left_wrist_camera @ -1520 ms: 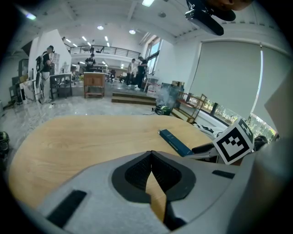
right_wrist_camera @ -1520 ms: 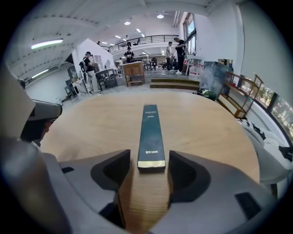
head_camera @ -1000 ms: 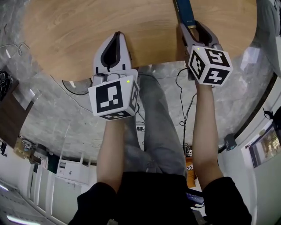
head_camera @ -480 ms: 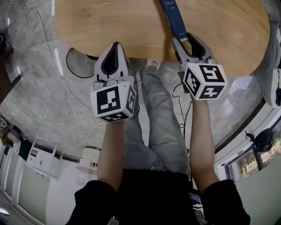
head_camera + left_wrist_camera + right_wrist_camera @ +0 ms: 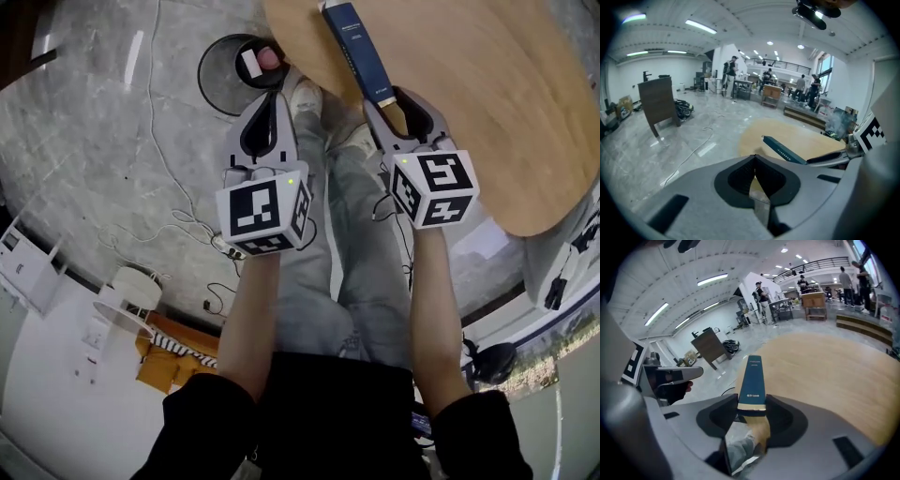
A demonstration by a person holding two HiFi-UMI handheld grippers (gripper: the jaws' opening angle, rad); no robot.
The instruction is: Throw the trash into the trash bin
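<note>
Right gripper (image 5: 401, 97) is pinching near end of blue box (image 5: 356, 49); likely light, stiff, crushable. Left gripper (image 5: 265, 101) is hanging closed, empty.

We are in a large open hall that looks like a shared workshop or lab, with a polished grey stone floor (image 5: 656, 150), long strip lights (image 5: 701, 26) on a white ceiling and an upper gallery with a railing (image 5: 820, 263). Far back, several people (image 5: 732, 75) stand among workbenches (image 5: 743, 89). Loose cables (image 5: 192, 223) trail over the floor, and a round wooden desk (image 5: 487, 103) stands in the open.
</note>
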